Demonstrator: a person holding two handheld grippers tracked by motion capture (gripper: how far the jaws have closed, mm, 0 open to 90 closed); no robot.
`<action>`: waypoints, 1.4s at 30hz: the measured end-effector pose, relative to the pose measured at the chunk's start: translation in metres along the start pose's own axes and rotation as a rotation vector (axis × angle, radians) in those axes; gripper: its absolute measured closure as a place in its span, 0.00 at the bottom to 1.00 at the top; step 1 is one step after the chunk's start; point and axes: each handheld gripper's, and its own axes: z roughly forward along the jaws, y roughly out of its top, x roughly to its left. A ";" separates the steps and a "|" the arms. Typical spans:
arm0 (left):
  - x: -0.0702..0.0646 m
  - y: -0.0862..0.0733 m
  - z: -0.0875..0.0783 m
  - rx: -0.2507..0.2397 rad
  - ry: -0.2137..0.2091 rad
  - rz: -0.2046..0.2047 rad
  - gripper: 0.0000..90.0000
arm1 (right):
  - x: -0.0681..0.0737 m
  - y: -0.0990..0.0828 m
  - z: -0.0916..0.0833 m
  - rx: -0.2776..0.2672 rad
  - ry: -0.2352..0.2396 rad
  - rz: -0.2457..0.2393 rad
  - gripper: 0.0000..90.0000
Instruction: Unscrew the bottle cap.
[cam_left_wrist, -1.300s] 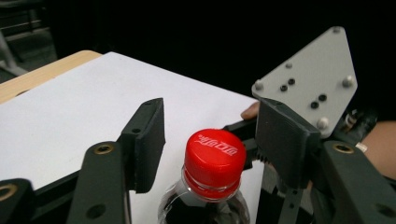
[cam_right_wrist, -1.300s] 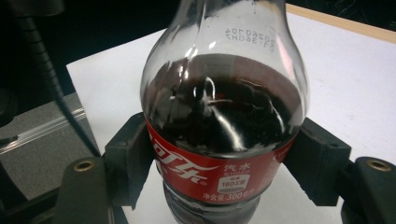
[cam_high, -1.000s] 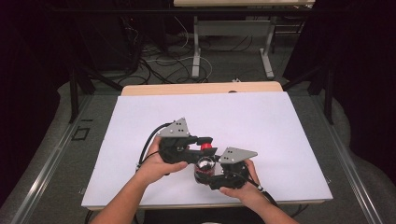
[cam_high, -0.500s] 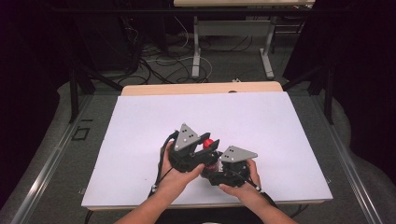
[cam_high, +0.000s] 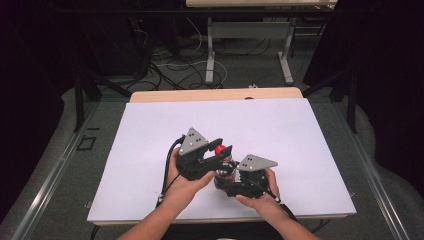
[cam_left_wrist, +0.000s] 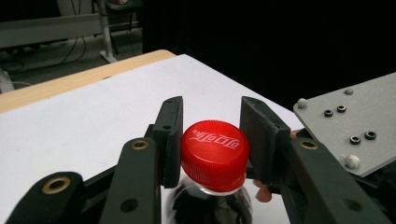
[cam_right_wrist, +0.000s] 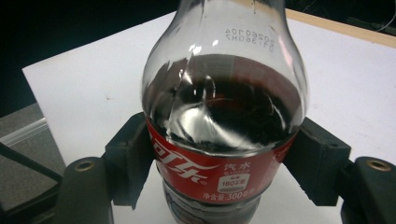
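A small cola bottle (cam_right_wrist: 224, 116) with dark drink and a red label stands upright on the white table sheet (cam_high: 150, 130). Its red cap (cam_left_wrist: 214, 147) (cam_high: 221, 149) sits between the pads of my left gripper (cam_left_wrist: 211, 140), which is shut on it from the left (cam_high: 212, 155). My right gripper (cam_right_wrist: 224, 172) is shut on the bottle's body at the red label, one pad on each side. In the high view the right gripper (cam_high: 226, 181) sits low at the bottle's right, under its grey plate (cam_high: 256, 163). The bottle's base is hidden.
The white sheet covers most of the table; a wooden strip (cam_high: 215, 95) shows along the far edge. Beyond it stand table legs (cam_high: 210, 50) and loose cables (cam_high: 165, 65) on the floor. The surroundings are dark.
The left hand has swung its gripper round from the left, so its grey plate now points up and toward the cap. The right gripper and the bottle stay put.
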 end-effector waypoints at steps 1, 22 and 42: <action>0.002 0.001 -0.002 -0.002 0.000 -0.004 0.68 | -0.001 0.000 0.000 -0.004 -0.001 0.006 0.33; 0.066 -0.035 -0.021 0.026 0.154 -0.114 0.68 | -0.020 -0.005 0.000 -0.020 -0.082 0.022 0.33; 0.097 -0.082 -0.012 0.050 0.216 -0.171 0.68 | -0.065 0.026 0.033 -0.051 -0.204 -0.002 0.33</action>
